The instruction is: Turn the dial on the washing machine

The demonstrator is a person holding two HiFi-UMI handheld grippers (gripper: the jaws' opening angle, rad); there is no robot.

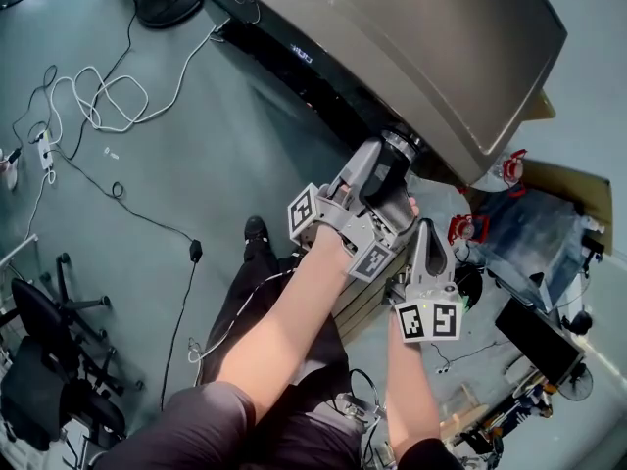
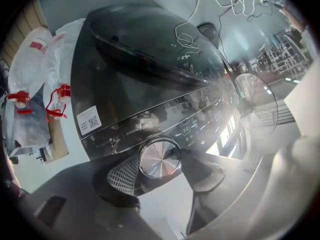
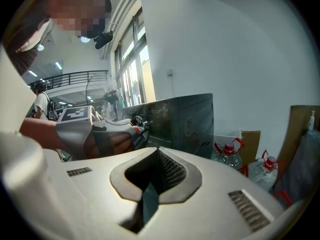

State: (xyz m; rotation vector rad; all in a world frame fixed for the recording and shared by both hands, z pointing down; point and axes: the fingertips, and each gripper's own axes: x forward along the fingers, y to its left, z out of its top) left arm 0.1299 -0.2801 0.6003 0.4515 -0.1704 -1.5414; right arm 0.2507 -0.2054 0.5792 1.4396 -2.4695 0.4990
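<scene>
On the washer's (image 1: 421, 57) dark control strip, my left gripper (image 1: 395, 161) has its jaws closed on the round metal dial (image 2: 160, 158), a pad pressing each side. My right gripper (image 1: 429, 231) hangs just beside the left one, jaws together and empty.

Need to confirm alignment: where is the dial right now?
Left gripper view, low centre: the dial sits on the washing machine's control panel, between the left gripper's fingers.
</scene>
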